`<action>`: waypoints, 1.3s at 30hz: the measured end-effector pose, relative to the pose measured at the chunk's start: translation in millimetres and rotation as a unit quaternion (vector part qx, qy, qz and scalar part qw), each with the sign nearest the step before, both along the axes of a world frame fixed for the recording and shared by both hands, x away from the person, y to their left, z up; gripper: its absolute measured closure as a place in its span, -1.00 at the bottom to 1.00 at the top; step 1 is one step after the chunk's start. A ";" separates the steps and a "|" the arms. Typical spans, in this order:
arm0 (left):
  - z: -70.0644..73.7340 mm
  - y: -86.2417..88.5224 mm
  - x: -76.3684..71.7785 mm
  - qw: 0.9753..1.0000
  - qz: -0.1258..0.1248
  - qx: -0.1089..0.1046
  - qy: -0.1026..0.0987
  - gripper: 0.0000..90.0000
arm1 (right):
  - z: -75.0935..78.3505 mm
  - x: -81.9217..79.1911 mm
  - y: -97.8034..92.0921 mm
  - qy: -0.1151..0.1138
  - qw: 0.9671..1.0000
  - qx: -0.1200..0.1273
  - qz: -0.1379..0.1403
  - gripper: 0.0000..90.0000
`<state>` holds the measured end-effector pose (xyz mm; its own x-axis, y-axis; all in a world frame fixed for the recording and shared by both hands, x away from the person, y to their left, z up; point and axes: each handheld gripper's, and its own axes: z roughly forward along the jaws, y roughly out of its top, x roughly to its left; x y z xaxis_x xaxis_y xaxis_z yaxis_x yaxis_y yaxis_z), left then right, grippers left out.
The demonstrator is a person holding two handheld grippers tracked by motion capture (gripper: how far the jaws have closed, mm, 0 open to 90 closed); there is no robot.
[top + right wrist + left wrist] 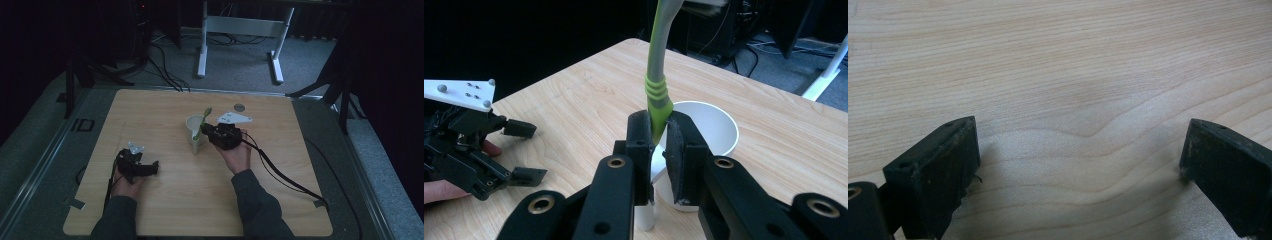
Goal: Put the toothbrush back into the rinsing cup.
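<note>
Your right gripper (658, 137) has its jaws pinched tight on the green and grey plastic toothbrush-like stick (656, 85), holding it upright at the rim of the white paper cup (719, 125) near the middle of the pale wooden table (165, 200). Your left gripper (141, 167) rests wide apart, holding nothing. I judge you're placing it: lower into the cup, then release

Cup (194, 131): on my table (150, 110), near centre.
Toothbrush (202, 122): stands in cup, leaning, pinched betw. my right gripper (659, 131) jaws just above rim.
My right gripper: immed. right of cup.
My left gripper (150, 169): resting on table, front-left, well apart from cup; jaws spread.
Desk frame (240, 30): on floor behind table.
</note>
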<state>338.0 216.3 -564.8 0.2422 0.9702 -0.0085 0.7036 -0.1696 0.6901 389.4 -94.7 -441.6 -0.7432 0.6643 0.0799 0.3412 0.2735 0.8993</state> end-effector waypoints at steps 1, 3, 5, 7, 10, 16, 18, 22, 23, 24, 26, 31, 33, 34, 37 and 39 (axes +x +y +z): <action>0.0 0.0 0.0 1.000 0.000 0.000 0.000 -0.92 | -0.4 0.3 0.2 0.001 1.000 0.000 0.000 0.79; 0.0 0.0 0.0 1.000 0.000 0.000 0.000 -0.92 | -1.1 0.6 0.7 0.002 1.000 0.000 0.000 0.79; 0.0 0.0 0.0 1.000 0.000 0.000 0.000 -0.92 | -1.5 0.8 1.0 0.003 1.000 -0.001 0.000 0.79; 0.0 0.0 0.0 1.000 0.000 0.000 0.000 -0.92 | -1.6 1.1 1.0 0.004 1.000 -0.001 0.001 0.79; 0.1 0.0 0.0 1.000 0.000 0.000 0.000 -0.92 | -1.9 1.7 1.2 0.007 1.000 -0.002 0.002 0.79; 0.0 0.0 0.0 1.000 0.000 0.000 0.000 -0.92 | -2.3 1.1 6.9 0.005 1.000 -0.013 0.008 0.79; 0.0 0.1 0.0 1.000 0.000 0.000 0.000 -0.92 | -2.0 0.9 9.9 0.005 1.000 -0.013 0.011 0.79; 0.0 0.0 0.0 1.000 0.000 0.000 0.000 -0.92 | -3.6 0.4 13.7 0.005 1.000 -0.016 0.012 0.78; 0.0 0.0 0.0 1.000 0.000 0.000 0.000 -0.92 | -4.3 0.4 14.1 0.006 1.000 -0.017 0.012 0.78; 0.0 0.0 0.0 1.000 0.000 0.000 0.000 -0.92 | -5.1 0.6 14.4 0.007 1.000 -0.018 0.012 0.78; 0.1 0.1 0.0 1.000 0.000 0.000 0.000 -0.92 | -5.8 0.7 14.7 0.008 1.000 -0.019 0.012 0.78; 0.1 0.1 0.0 1.000 -0.001 0.001 0.000 -0.92 | -7.5 0.9 15.0 0.007 1.000 -0.022 0.011 0.67; 0.1 0.1 0.0 1.000 -0.001 0.001 0.000 -0.92 | -7.1 0.9 14.6 0.005 1.000 -0.022 0.012 0.64; 0.1 0.0 0.0 1.000 0.000 0.000 0.000 -0.92 | -6.8 0.7 14.4 0.005 1.000 -0.022 0.011 0.62; 0.1 0.1 0.0 1.000 0.000 0.001 0.000 -0.92 | -6.4 0.3 14.1 0.004 1.000 -0.023 0.012 0.56; 0.1 0.1 0.0 1.000 0.000 0.001 0.000 -0.92 | -6.6 -0.2 14.0 0.005 1.000 -0.024 0.014 0.53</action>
<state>338.0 216.4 -564.7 0.2430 0.9700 -0.0074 0.7040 -0.1711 0.6893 389.2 -80.7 -448.2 -0.7612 0.6462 0.0549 0.3407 0.3265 0.8816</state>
